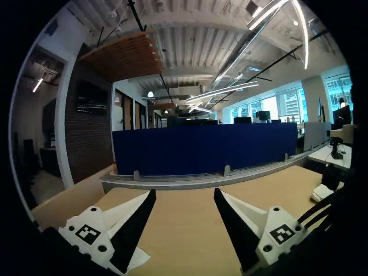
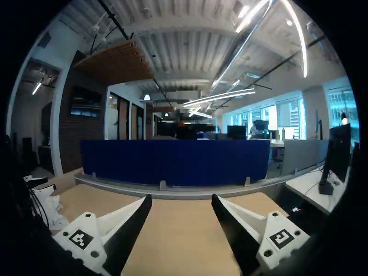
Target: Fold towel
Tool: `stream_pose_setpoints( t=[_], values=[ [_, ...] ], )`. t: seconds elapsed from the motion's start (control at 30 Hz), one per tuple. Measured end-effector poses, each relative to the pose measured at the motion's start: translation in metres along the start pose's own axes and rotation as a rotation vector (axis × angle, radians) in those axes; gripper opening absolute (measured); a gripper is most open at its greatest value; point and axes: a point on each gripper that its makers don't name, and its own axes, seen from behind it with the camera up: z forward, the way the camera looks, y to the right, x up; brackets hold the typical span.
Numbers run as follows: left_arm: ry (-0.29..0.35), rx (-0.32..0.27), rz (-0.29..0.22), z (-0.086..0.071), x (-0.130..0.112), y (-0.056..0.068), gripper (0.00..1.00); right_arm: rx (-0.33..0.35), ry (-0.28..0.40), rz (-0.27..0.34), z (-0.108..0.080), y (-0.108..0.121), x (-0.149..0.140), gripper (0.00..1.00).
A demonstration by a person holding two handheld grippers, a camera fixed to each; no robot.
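Note:
My left gripper (image 1: 184, 191) is open and held level over a light wooden table (image 1: 184, 230), with nothing between its fingers. A white corner of cloth, maybe the towel (image 1: 140, 258), shows below its left finger at the bottom edge. A white bundle (image 1: 322, 193) that looks folded lies at the table's right side. My right gripper (image 2: 181, 197) is also open and empty above the same kind of wooden table (image 2: 181, 239). In the right gripper view, crumpled white fabric (image 2: 48, 207) lies at the far left beside black cables.
A blue divider panel (image 1: 202, 147) on a grey rail closes off the table's far edge and also crosses the right gripper view (image 2: 175, 161). A neighbouring white desk with a monitor (image 2: 338, 152) stands on the right. Black cables (image 1: 322, 211) run at the right edge.

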Motion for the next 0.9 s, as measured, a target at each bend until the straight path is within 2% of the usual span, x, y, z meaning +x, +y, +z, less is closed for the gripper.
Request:
stream_pose_setpoints(
  t=[0.27,0.47,0.9],
  values=[
    [0.02,0.017,0.026,-0.007,-0.027,-0.001,0.93,-0.008,-0.001,0.007,-0.007,0.004,-0.002,1.0],
    [0.021,0.023,0.021,-0.01,-0.052,0.0,0.93,-0.01,0.007,0.018,-0.01,0.0,-0.007,1.0],
    [0.055,0.014,0.002,-0.003,-0.09,0.007,0.93,-0.014,0.019,0.022,-0.015,0.001,-0.025,1.0]
  ],
)
